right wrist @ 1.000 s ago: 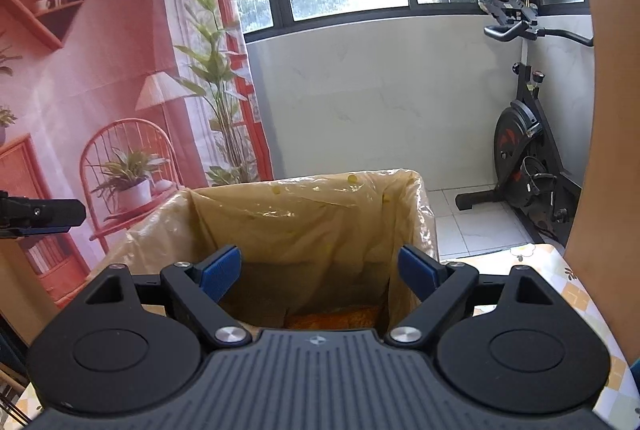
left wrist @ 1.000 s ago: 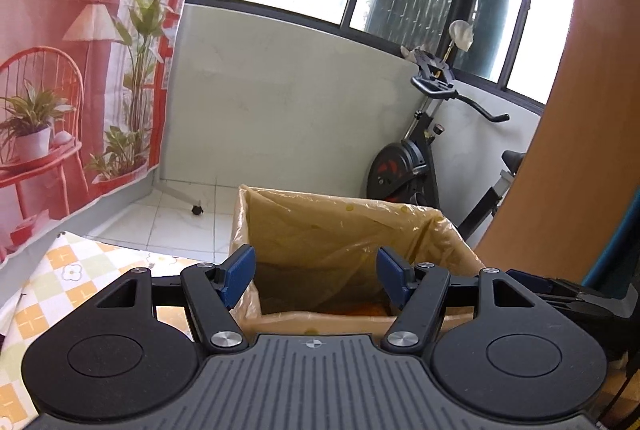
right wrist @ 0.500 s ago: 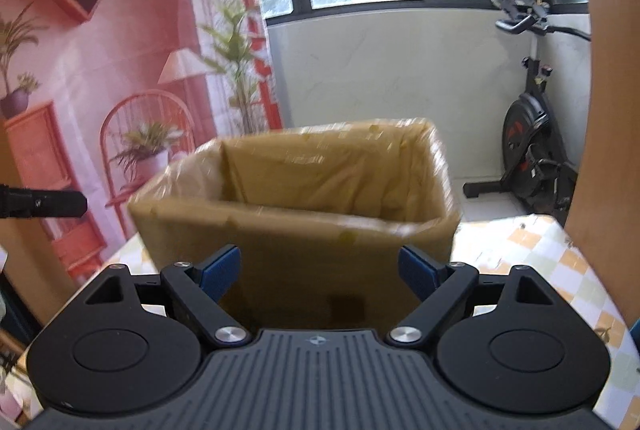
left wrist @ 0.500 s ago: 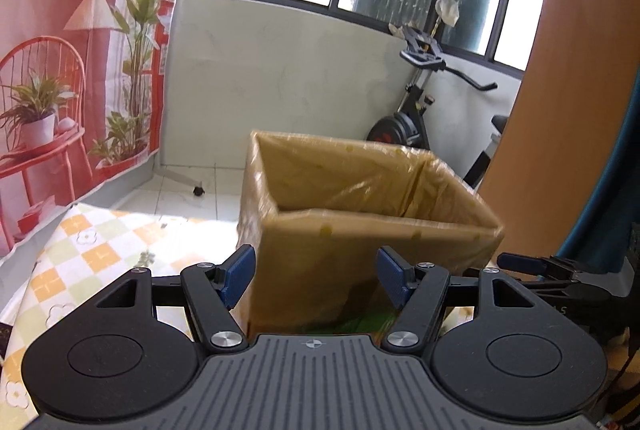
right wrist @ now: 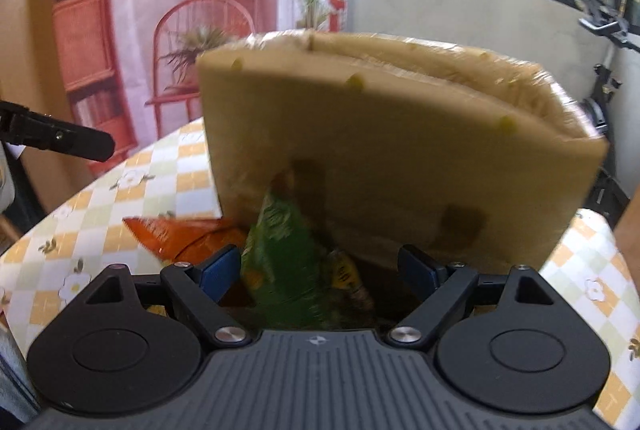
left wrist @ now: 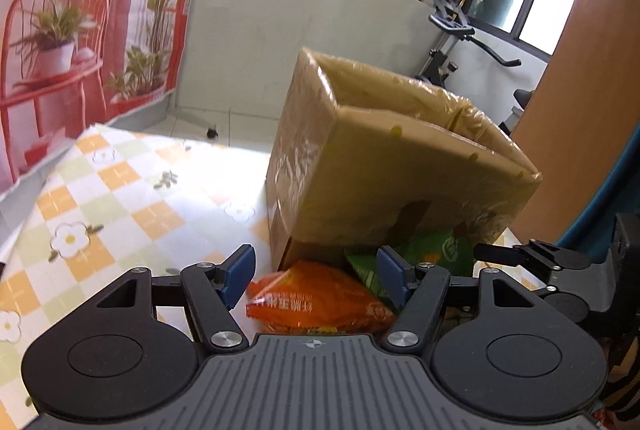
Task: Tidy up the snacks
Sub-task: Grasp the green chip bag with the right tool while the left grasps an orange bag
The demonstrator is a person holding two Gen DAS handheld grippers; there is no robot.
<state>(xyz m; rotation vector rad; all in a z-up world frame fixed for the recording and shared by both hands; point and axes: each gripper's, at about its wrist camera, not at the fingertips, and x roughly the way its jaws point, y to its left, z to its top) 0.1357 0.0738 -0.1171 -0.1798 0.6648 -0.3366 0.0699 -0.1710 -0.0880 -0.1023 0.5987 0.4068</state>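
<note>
A tan cardboard box (left wrist: 400,165) wrapped in clear film stands on the checkered tablecloth (left wrist: 120,197). At the foot of its near wall lie an orange snack bag (left wrist: 320,302) and a green snack bag (left wrist: 436,250). My left gripper (left wrist: 316,272) is open, low over the orange bag, which shows between its blue pads without being pressed. In the right wrist view the box (right wrist: 400,165) fills the middle. My right gripper (right wrist: 320,266) is open above the green bag (right wrist: 280,246), with the orange bag (right wrist: 172,234) to its left.
A small yellow packet (right wrist: 344,276) peeks out beside the green bag. The tablecloth (right wrist: 588,290) runs on either side of the box. An exercise bike (left wrist: 460,41) stands behind, a red printed backdrop (left wrist: 60,29) hangs at the left, and a wooden panel (left wrist: 592,69) rises at the right.
Both grippers have come down from above the box's open top to its near wall. The orange and green bags have come into view between the fingers. Neither gripper's jaws have changed width.
</note>
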